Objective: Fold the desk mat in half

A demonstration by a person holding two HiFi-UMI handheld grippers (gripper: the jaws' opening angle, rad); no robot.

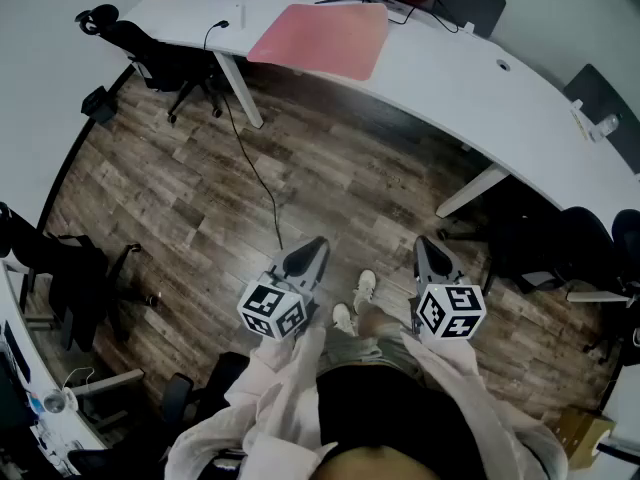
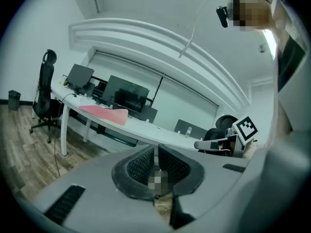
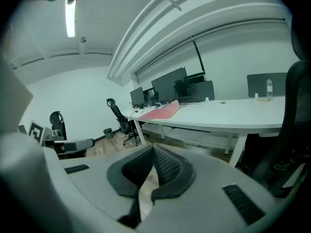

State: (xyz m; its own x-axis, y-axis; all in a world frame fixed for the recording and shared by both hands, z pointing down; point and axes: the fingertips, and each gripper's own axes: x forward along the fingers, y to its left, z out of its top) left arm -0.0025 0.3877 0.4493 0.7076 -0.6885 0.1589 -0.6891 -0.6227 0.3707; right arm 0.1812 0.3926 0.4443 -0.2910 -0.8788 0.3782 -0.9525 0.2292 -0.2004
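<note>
A pink desk mat (image 1: 320, 38) lies flat and unfolded on the long white curved desk (image 1: 450, 83), far from me across the wooden floor. The same mat shows small in the left gripper view (image 2: 104, 113) and in the right gripper view (image 3: 160, 112). My left gripper (image 1: 310, 253) and right gripper (image 1: 430, 250) are held close to my body, side by side, pointing toward the desk. Both have their jaws shut with nothing between them, as the left gripper (image 2: 156, 152) and right gripper (image 3: 153, 152) views show.
A black office chair (image 1: 150, 53) stands at the desk's left end, and more dark chairs (image 1: 585, 243) are at the right. A black cable (image 1: 255, 168) hangs from the desk onto the floor. Monitors (image 2: 124, 93) stand at the desk's back.
</note>
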